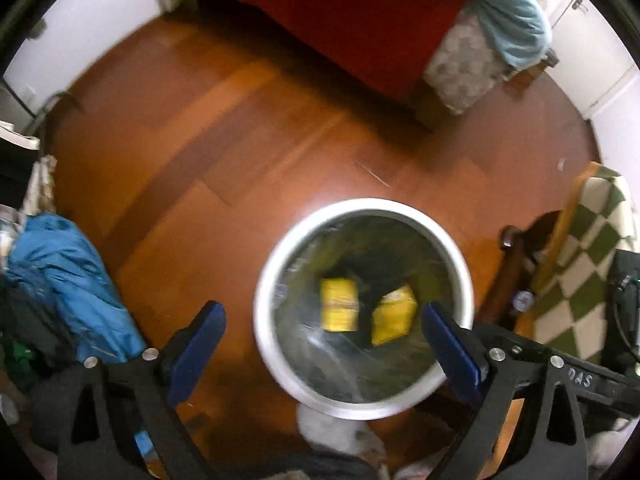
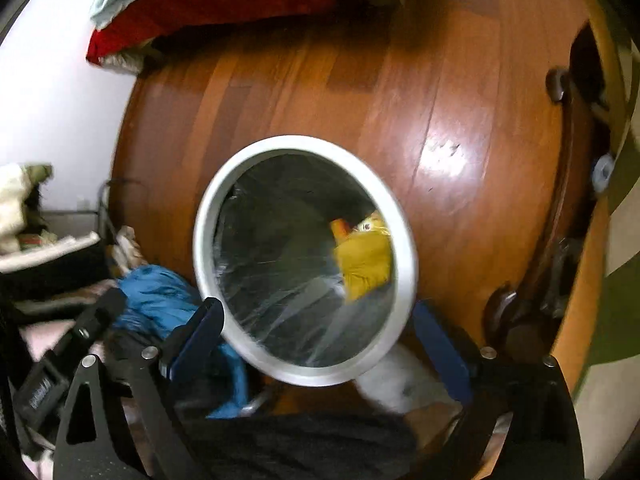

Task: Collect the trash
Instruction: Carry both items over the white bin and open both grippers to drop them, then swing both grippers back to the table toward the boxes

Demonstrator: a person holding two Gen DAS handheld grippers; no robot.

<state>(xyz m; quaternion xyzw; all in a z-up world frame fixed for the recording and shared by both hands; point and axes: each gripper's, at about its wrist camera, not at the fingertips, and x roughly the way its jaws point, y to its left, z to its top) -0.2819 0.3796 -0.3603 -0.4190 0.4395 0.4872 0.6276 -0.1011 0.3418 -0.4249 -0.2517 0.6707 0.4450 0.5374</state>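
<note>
A round white-rimmed trash bin with a clear plastic liner stands on the wooden floor. Two yellow wrappers lie at its bottom. My left gripper hovers above the bin, open and empty, its blue pads wide apart. In the right wrist view the same bin sits just ahead, with yellow trash inside. My right gripper is open and empty above the bin's near rim.
A bed with a red cover stands at the back. Blue clothing is piled at the left. A green-checked cushion and a dark wooden chair frame are at the right. White cloth lies by the bin.
</note>
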